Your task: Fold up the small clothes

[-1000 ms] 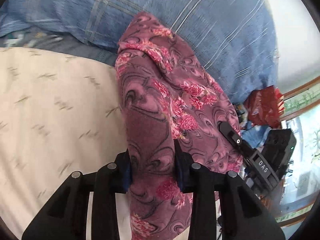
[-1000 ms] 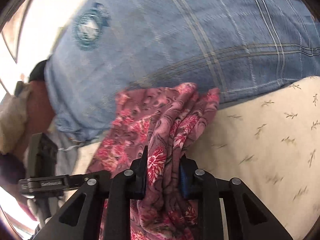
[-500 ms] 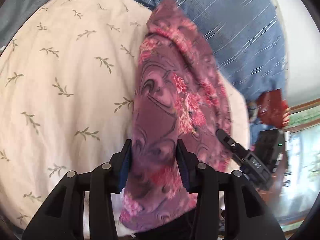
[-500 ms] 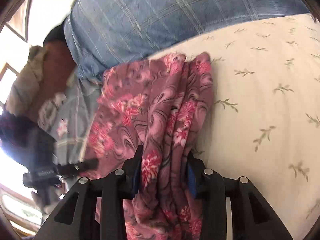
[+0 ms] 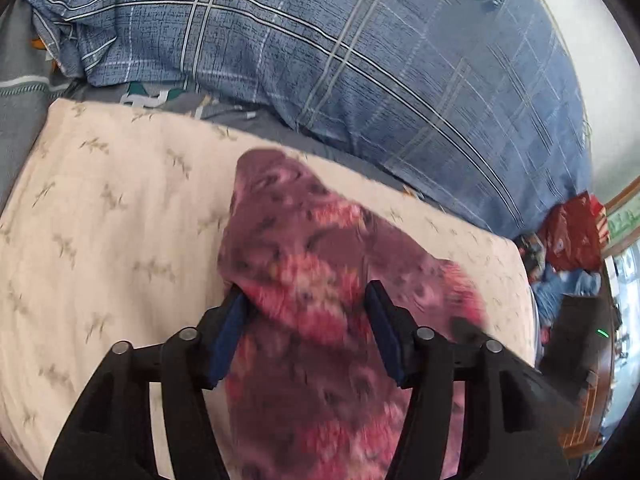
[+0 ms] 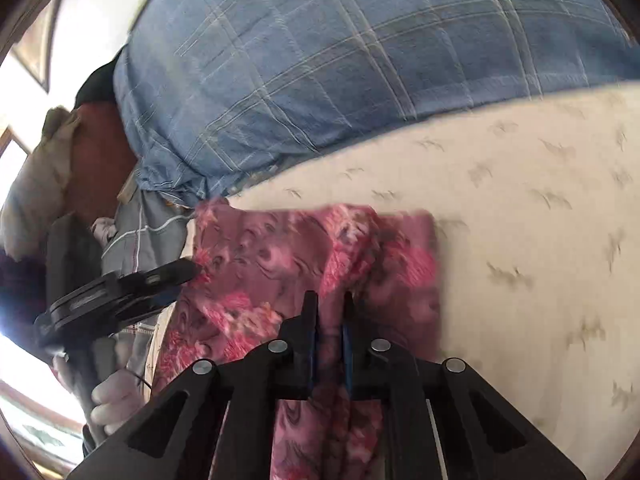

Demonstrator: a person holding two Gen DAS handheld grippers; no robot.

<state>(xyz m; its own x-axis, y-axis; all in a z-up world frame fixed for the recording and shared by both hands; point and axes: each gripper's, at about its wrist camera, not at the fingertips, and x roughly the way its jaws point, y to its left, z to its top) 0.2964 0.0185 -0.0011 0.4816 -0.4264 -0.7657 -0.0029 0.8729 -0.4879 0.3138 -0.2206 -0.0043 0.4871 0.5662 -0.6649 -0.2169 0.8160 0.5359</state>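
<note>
the pink floral cloth (image 5: 320,280) lies bunched on the cream leaf-print sheet (image 5: 112,216), just in front of the blue plaid pillow (image 5: 360,60). the left gripper (image 5: 306,308) has its jaws spread wide, cloth slumped between them — blurred, so contact is unclear. the right gripper (image 6: 327,304) is pinched tight on a fold of the cloth — fabric trailing down between its fingers.

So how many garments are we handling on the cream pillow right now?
1: the pink floral garment lies on the cream pillow, between both grippers. More could be hidden beneath it.
</note>
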